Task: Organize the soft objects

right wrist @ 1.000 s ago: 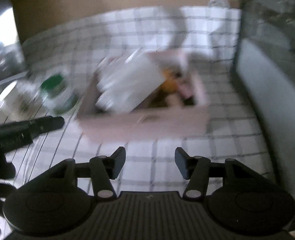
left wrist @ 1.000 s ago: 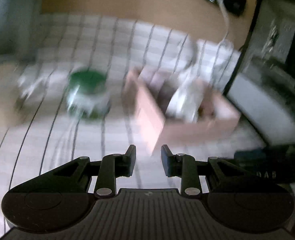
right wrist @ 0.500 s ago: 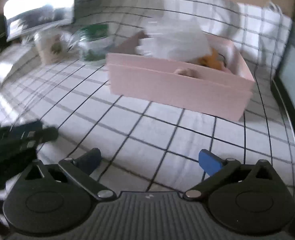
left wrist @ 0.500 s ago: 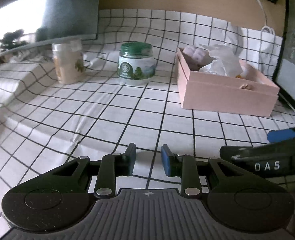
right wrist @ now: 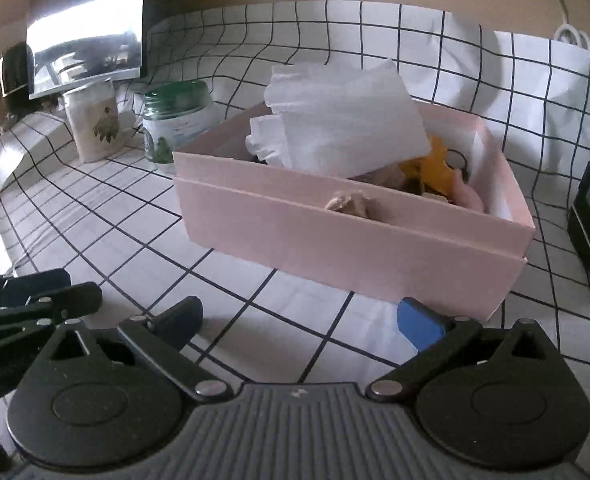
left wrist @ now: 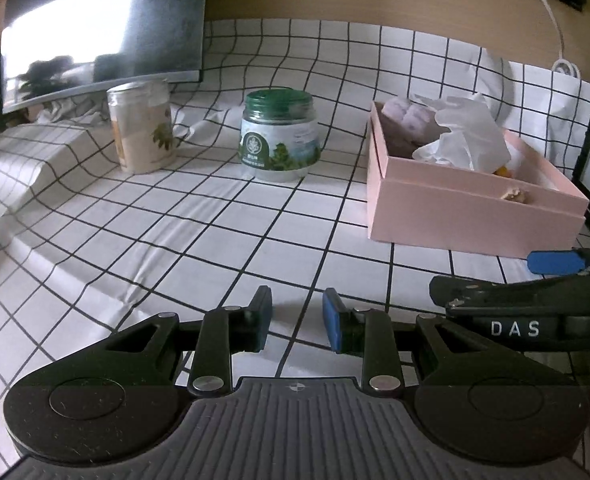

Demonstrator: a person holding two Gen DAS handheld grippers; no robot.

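Right gripper point(right wrist: 299, 320) jaws opened wide, empty; both grippers lowered.

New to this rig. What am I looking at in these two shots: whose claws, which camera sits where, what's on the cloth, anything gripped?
No robot: a person carries a two-finger gripper in each hand, with a fisheye camera on each looking along its fingers. One picture is from the left gripper, its jaws partly apart, nothing between. The other is from the right gripper, wide open after just spreading, also empty. On the checked cloth stand a pink box holding white tissue and soft items, a green-lidded jar and a pale jar.
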